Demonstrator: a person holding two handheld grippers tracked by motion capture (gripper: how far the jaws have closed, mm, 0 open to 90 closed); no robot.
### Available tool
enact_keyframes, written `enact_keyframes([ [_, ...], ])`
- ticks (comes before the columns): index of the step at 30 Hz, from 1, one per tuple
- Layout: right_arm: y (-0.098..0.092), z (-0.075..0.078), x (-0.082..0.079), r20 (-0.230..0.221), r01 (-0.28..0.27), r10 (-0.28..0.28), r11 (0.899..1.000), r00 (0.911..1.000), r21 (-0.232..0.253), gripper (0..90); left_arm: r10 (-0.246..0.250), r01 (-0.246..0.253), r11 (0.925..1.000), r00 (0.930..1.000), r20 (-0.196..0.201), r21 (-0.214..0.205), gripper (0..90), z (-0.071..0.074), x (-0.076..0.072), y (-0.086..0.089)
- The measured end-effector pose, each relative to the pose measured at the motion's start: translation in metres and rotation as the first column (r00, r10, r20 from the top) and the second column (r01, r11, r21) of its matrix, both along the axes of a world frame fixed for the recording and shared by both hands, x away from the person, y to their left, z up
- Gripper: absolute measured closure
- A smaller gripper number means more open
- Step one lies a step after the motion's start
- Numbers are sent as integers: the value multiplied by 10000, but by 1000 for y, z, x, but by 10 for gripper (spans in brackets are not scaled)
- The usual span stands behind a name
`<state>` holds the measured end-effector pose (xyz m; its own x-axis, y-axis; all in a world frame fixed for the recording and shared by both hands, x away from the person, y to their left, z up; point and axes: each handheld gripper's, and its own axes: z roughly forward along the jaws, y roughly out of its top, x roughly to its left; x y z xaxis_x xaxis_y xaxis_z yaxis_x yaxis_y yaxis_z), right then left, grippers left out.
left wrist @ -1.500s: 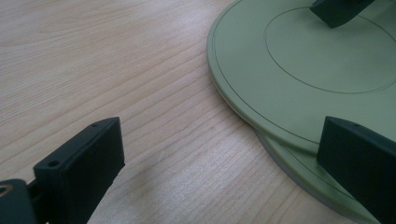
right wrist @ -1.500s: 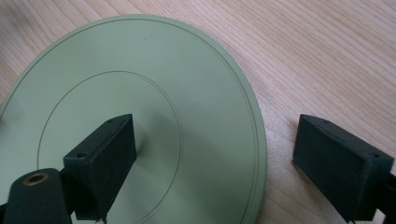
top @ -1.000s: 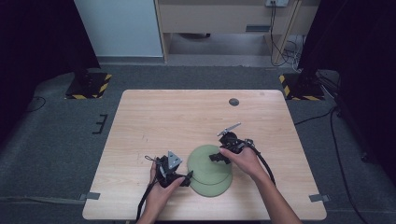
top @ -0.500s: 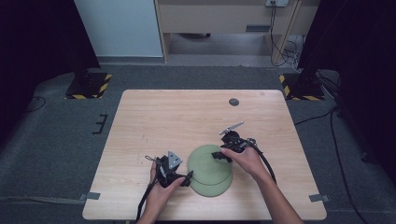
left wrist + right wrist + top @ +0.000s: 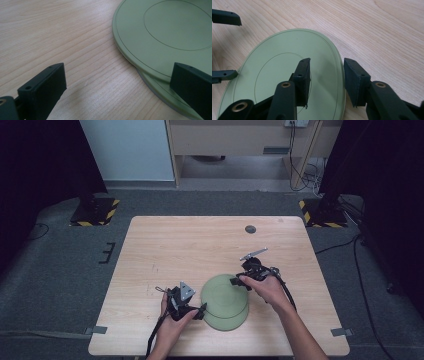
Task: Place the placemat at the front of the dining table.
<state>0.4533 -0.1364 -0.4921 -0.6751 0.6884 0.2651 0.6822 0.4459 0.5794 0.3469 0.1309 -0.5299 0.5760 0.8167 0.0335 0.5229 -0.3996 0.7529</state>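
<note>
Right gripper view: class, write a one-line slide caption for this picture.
Right gripper, jaws straddling the rim of the top green plate on the wooden table, not yet pressing on it.

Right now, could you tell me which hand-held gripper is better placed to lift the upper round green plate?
Right hand-held gripper: its jaws straddle the upper round green plate's rim, closing.

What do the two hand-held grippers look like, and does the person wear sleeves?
Both are black. The left gripper carries a grey three-cornered plate on top, and a black cable trails from it toward the person. The right gripper has a silver metal piece sticking out at its top and a thick black cable looping along the forearm. Their fingers are flat black blocks with small holes. The forearms are bare, without sleeves.
</note>
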Motion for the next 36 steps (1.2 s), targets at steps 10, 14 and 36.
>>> enact_keyframes([
  [10, -5, 6, 1, -170, -52, 66, 9967, 9998, 812, 699, -6, 7, 10000, 10000, -27, 14, 0, 0, 0, 0],
  [14, -3, 5, 0, -358, -222, 250, 9967, 9990, 777, 724, -8, 8, 10000, 10000, -30, 7, 0, 0, 0, 0],
  [36, 2, 8, -4, 482, -412, 417, 9991, 9980, -105, 854, 271, -270, 9996, 9996, 78, -86, 18, 3, 2, 10],
])
